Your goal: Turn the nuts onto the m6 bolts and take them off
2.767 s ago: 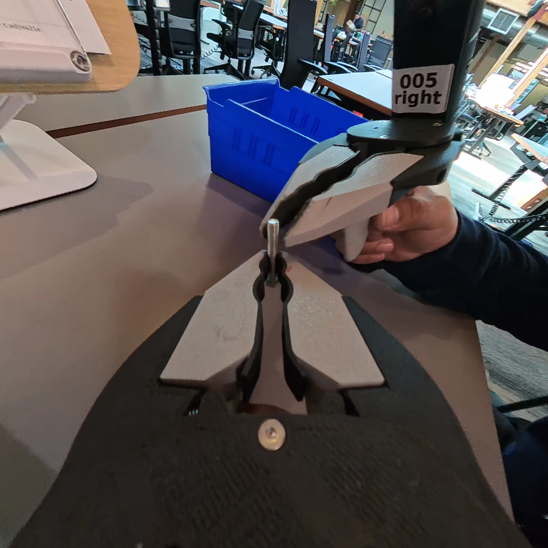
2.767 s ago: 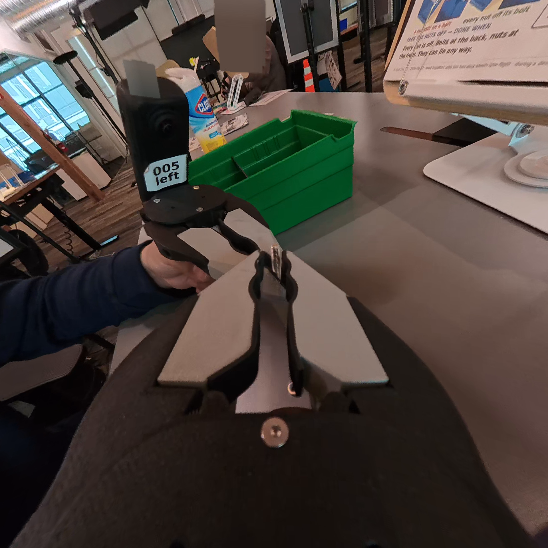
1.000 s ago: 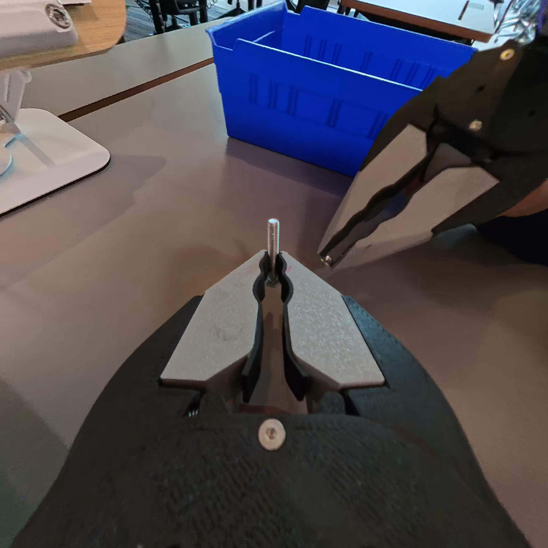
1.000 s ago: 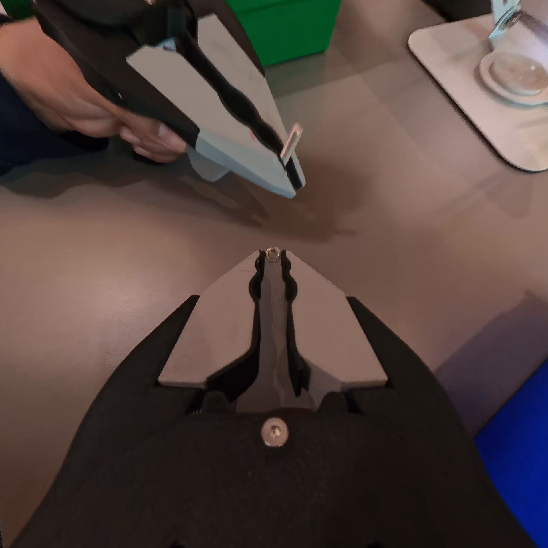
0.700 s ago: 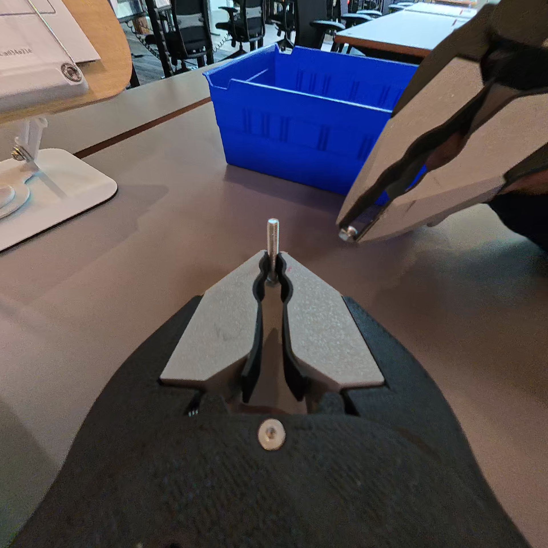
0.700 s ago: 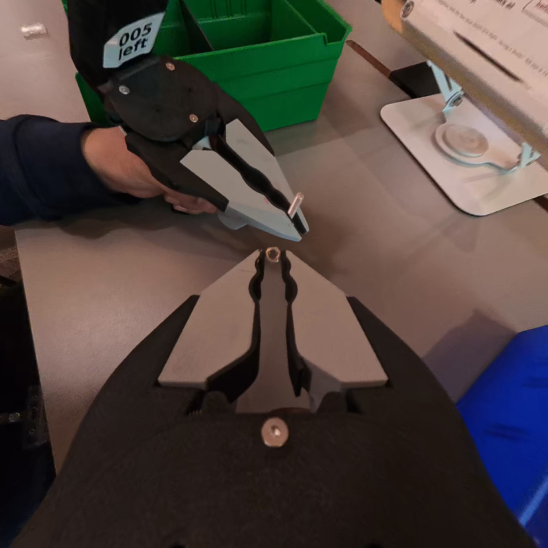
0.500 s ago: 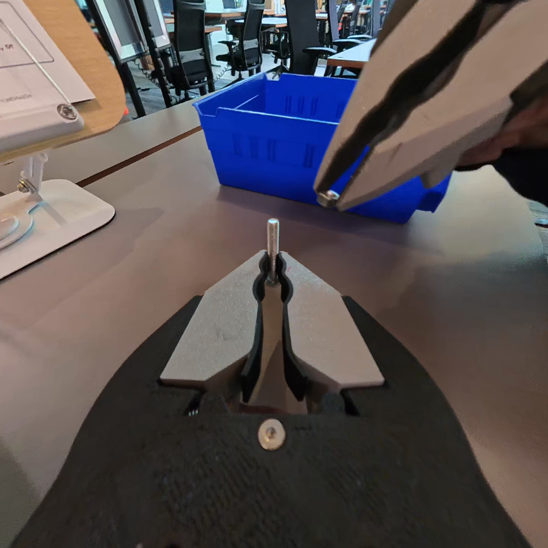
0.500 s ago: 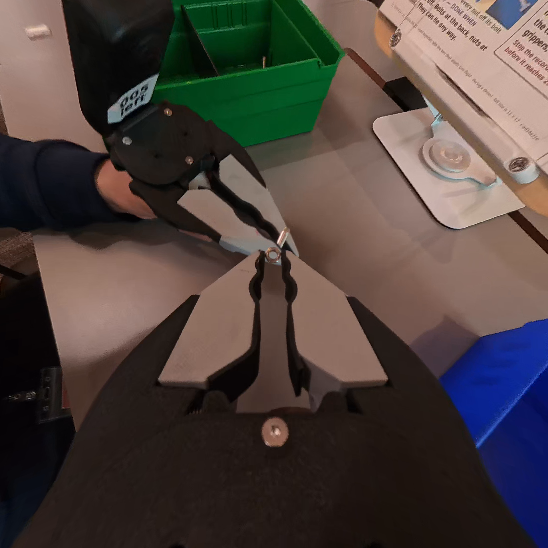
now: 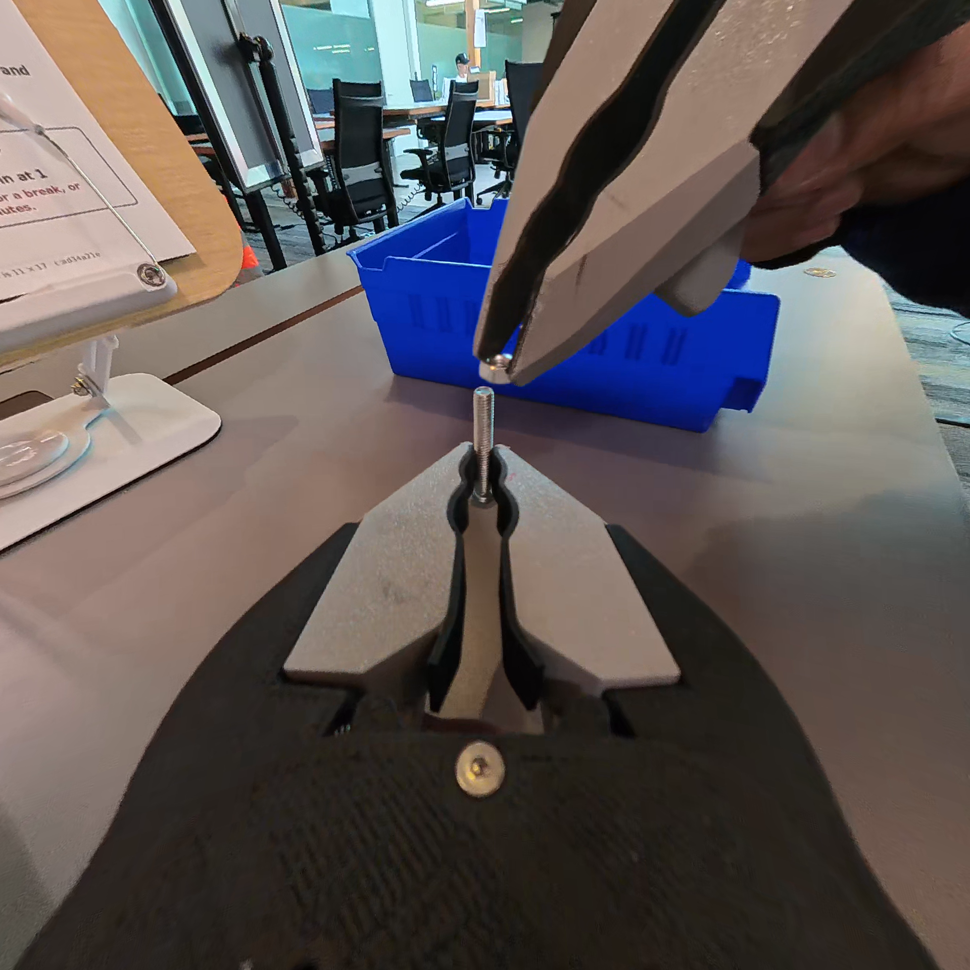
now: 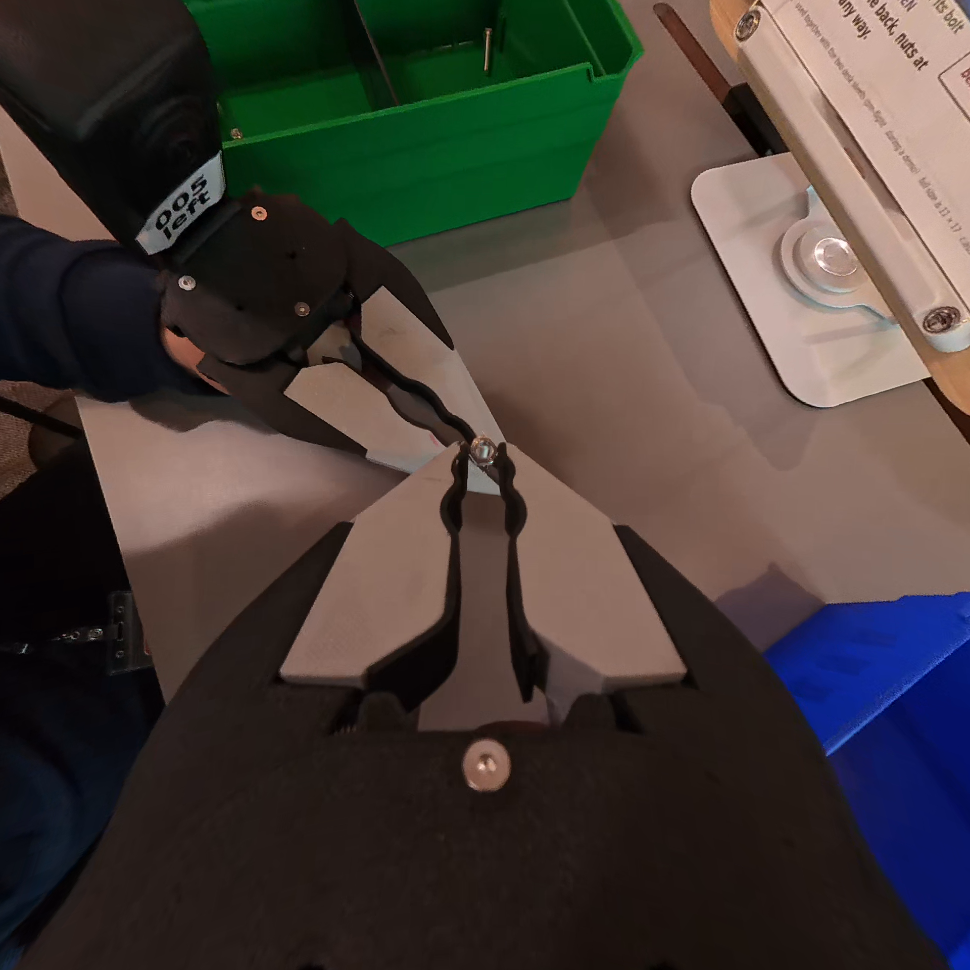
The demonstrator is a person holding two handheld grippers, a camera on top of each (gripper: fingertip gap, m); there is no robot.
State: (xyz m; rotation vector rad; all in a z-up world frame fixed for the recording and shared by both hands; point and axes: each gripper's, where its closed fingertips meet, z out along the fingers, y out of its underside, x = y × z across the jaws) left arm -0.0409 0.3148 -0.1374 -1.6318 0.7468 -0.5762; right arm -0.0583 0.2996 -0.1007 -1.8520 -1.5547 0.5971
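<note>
My left gripper (image 9: 483, 462) is shut on a silver bolt (image 9: 482, 420) that stands upright with its threaded end up. My right gripper (image 9: 501, 365) comes down from above, shut on a small silver nut (image 9: 494, 366). The nut hangs just above the bolt's tip with a small gap between them. In the right wrist view my right gripper (image 10: 482, 454) holds the nut (image 10: 482, 451) at its fingertips, straight over the left gripper (image 10: 456, 435), which hides the bolt below.
A blue bin (image 9: 577, 325) stands behind the bolt on the grey table (image 9: 735, 525). A green divided bin (image 10: 420, 131) holding a bolt stands beyond the left gripper. A white sign stand (image 9: 105, 430) with a sheet is at the left. Office chairs stand far behind. Spacing between my two grippers at the tips: around 4 centimeters.
My right gripper has moved with the nut down and over the bolt, from up and to the right to just above its tip. The left gripper tilted the bolt slightly more upright.
</note>
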